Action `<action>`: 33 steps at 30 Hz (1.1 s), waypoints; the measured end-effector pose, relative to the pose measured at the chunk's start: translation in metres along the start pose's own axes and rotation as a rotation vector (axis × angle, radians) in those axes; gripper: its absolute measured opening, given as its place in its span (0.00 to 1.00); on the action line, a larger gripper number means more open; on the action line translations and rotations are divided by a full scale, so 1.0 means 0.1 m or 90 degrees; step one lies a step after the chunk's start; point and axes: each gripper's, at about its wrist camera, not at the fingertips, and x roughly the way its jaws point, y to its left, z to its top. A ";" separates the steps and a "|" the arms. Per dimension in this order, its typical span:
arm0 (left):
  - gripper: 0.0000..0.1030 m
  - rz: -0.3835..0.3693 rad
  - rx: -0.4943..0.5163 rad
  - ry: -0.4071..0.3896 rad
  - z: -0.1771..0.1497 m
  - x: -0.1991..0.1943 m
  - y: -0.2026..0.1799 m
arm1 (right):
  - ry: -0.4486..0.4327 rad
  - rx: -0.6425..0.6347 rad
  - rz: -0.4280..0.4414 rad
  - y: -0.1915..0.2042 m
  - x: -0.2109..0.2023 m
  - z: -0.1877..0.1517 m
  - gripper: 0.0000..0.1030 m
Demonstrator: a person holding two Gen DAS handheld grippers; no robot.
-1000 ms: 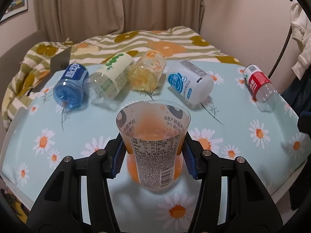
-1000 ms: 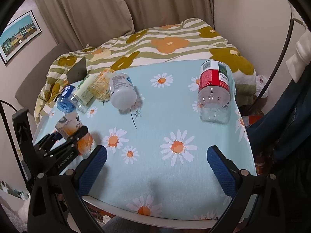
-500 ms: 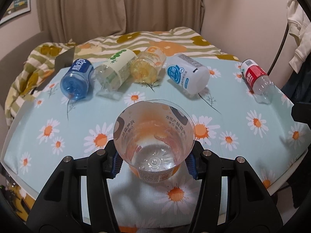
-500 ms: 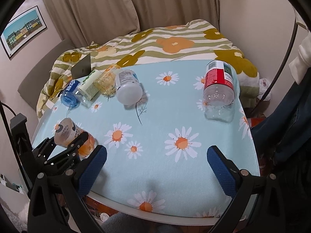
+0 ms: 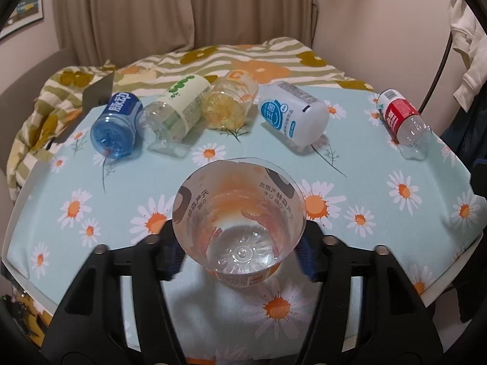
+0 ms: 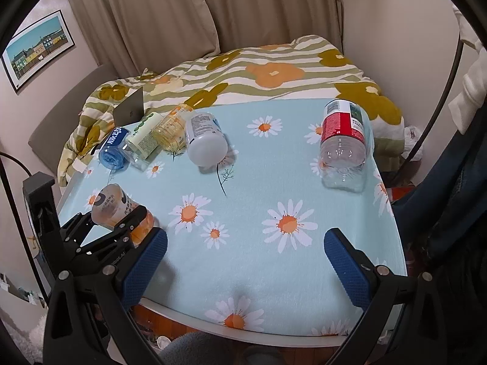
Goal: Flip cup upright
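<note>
A clear plastic cup with an orange label [image 5: 239, 222] stands between the blue pads of my left gripper [image 5: 240, 257], which is shut on its lower part. Its open mouth faces up and leans towards the camera, and I see down to its base. In the right wrist view the same cup [image 6: 117, 206] shows tilted at the table's near left corner, held by the left gripper [image 6: 131, 222]. My right gripper [image 6: 243, 261] is wide open and empty over the table's front edge.
The table [image 5: 380, 213] has a light blue daisy cloth. Several cut bottles lie on their sides at the back: blue [image 5: 117, 124], green-label [image 5: 176, 114], yellow [image 5: 228, 105], white [image 5: 292, 117], red-label [image 5: 403, 120]. A bed with a flowered blanket [image 6: 274, 70] lies behind.
My left gripper has tipped the cup over about a second, from a side-on view of its label to a view down into its open mouth. The right gripper stayed open and drifted slightly.
</note>
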 end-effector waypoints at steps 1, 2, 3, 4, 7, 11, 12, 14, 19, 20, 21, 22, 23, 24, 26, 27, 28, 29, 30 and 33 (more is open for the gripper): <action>0.88 0.003 -0.002 0.000 0.01 -0.01 0.01 | -0.002 0.001 0.000 0.02 -0.02 0.00 1.00; 0.93 0.008 -0.004 -0.002 0.02 -0.04 0.02 | -0.004 0.002 0.000 0.03 -0.05 0.02 1.00; 0.96 0.009 -0.007 -0.008 0.03 -0.09 0.04 | -0.007 0.003 -0.001 0.04 -0.08 0.04 1.00; 0.97 0.007 -0.010 -0.012 0.05 -0.14 0.07 | -0.009 0.003 -0.001 0.05 -0.11 0.04 1.00; 0.98 0.006 -0.015 -0.002 0.13 -0.24 0.13 | -0.015 0.004 -0.002 0.11 -0.19 0.10 1.00; 0.98 0.018 -0.005 0.015 0.24 -0.44 0.21 | -0.022 0.009 0.002 0.20 -0.32 0.20 1.00; 0.98 0.020 0.000 0.019 0.28 -0.54 0.25 | -0.020 0.008 0.005 0.24 -0.36 0.23 1.00; 0.98 0.022 0.007 0.028 0.36 -0.73 0.31 | -0.008 0.008 -0.002 0.32 -0.41 0.29 1.00; 1.00 0.025 0.007 0.068 0.52 -1.13 0.53 | 0.035 0.007 -0.030 0.54 -0.51 0.34 1.00; 1.00 0.025 0.005 0.074 0.54 -1.17 0.57 | 0.038 0.006 -0.037 0.59 -0.54 0.34 1.00; 1.00 0.025 0.000 0.082 0.57 -1.25 0.64 | 0.043 0.006 -0.044 0.63 -0.57 0.34 1.00; 1.00 0.027 -0.002 0.086 0.59 -1.31 0.69 | 0.048 0.008 -0.049 0.65 -0.59 0.32 1.00; 1.00 0.030 -0.002 0.088 0.61 -1.37 0.73 | 0.053 0.013 -0.055 0.69 -0.62 0.32 1.00; 1.00 0.033 0.000 0.088 0.63 -1.41 0.77 | 0.055 0.014 -0.060 0.72 -0.65 0.31 1.00; 1.00 0.041 0.009 0.087 0.66 -1.49 0.81 | 0.058 0.011 -0.085 0.77 -0.69 0.28 1.00; 1.00 0.047 0.014 0.088 0.67 -1.52 0.83 | 0.057 0.007 -0.103 0.81 -0.71 0.27 1.00; 1.00 0.048 0.018 0.090 0.67 -1.55 0.85 | 0.057 0.006 -0.113 0.84 -0.72 0.26 1.00; 1.00 0.047 0.018 0.092 0.66 -1.58 0.87 | 0.057 0.007 -0.126 0.86 -0.74 0.24 1.00; 1.00 0.045 0.017 0.094 0.64 -1.61 0.88 | 0.056 0.009 -0.133 0.87 -0.75 0.23 1.00; 1.00 0.041 0.004 0.101 0.57 -1.65 0.92 | 0.053 0.014 -0.151 0.90 -0.79 0.19 1.00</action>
